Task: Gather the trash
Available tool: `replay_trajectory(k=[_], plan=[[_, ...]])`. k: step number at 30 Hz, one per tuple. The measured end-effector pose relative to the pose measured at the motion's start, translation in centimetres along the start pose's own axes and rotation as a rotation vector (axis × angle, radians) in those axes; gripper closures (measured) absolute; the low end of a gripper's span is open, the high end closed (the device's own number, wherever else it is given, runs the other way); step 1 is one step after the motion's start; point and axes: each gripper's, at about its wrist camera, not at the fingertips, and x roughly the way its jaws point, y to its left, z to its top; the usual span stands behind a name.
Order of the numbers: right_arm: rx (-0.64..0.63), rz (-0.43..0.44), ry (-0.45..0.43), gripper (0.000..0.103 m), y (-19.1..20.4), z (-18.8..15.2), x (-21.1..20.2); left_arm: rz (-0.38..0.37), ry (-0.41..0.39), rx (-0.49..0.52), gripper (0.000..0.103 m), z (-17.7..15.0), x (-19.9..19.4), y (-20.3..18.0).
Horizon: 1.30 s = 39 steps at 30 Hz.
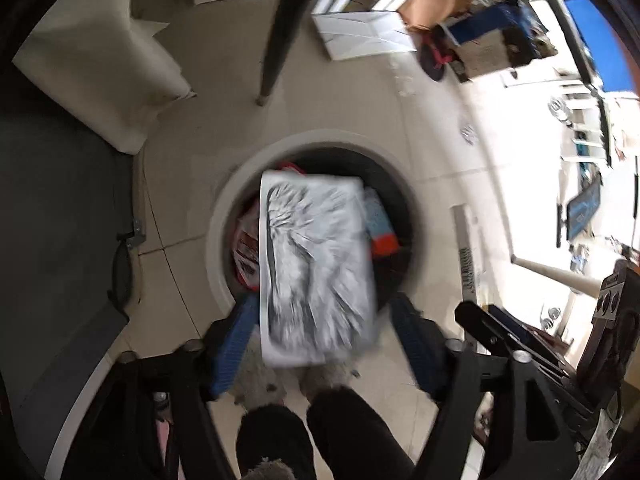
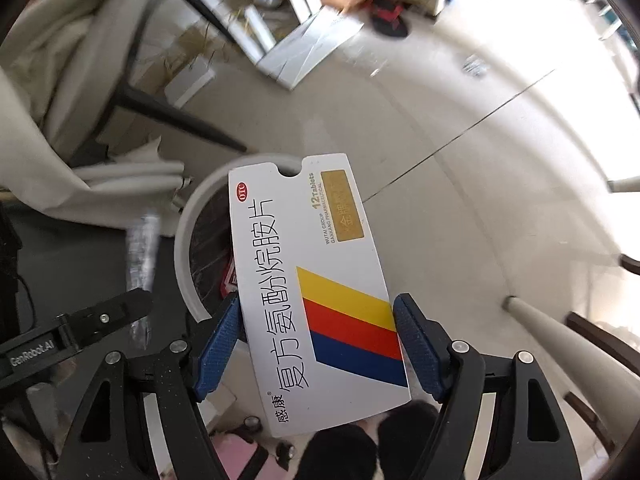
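**Left wrist view: wrapper over the bin, pill box held alongside**

Left wrist view. Grey-and-white wrapper point(image 1: 316, 268), motion-blurred, sits between the blue pads of the left claw point(image 1: 324, 344) and directly above the mouth of the round waste bin point(image 1: 224, 216). Pads stand wide; whether either touches the wrapper cannot be told through the blur. Inside the bin: red-printed packaging point(image 1: 246, 244) at the left wall, an orange-and-blue packet point(image 1: 382, 228) at the right.

Right wrist view. White medicine box point(image 2: 316, 292), yellow, red and blue stripes, "12 Tablets" legible, pinched by its long edges in the right claw point(image 2: 316, 348). The box overhangs the bin point(image 2: 188, 236), covering the right half of its opening.

Bin stands on a pale tiled floor point(image 1: 360, 112). Beyond the bin, a dark furniture leg point(image 1: 280, 40) and flat white boxes point(image 1: 360, 36).
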Motion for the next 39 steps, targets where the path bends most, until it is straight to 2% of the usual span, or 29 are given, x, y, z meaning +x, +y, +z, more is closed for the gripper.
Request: replay_trajectory(k=[1,2,3,6,9,15,21,28,35,39], plan=[[0.0,0.022,0.007,0.02,-0.1,0.2,1.2,0.021,-0.01,-0.01,0.013,0.0,0.4,0.4],[-0.006,0.036,0.007,0.003,-0.1,0.4,2.1,0.038,-0.013,-0.019,0.005,0.1,0.5,0.9],[-0.018,0.037,0.008,0.0,-0.1,0.3,2.6,0.053,-0.02,-0.024,0.005,0.0,0.5,1.1],[-0.074,0.012,0.0,0.0,0.3,-0.3,2.9,0.135,-0.044,-0.018,0.005,-0.4,-0.2,1.3],[-0.115,-0.054,-0.013,0.0,1.1,-1.0,1.8,0.205,-0.082,-0.007,0.005,-1.5,-2.3,1.1],[-0.144,-0.147,-0.008,0.0,1.8,-1.5,-3.3,0.255,-0.131,-0.011,0.005,-4.6,-9.0,-0.4],[-0.188,-0.17,-0.009,0.0,3.4,-3.6,-13.1,0.259,-0.174,-0.001,0.005,-9.0,-18.3,-3.7],[-0.243,-0.126,-0.028,0.0,5.0,-6.9,-26.2,0.238,-0.216,0.035,0.005,-15.2,-29.5,-8.0],[-0.285,-0.066,-0.049,0.0,6.1,-10.8,-39.1,0.161,-0.238,0.065,0.005,-20.3,-38.1,-11.8],[-0.293,-0.003,-0.06,0.0,6.0,-12.5,-45.5,0.102,-0.286,0.09,0.005,-22.9,-43.2,-14.2]])
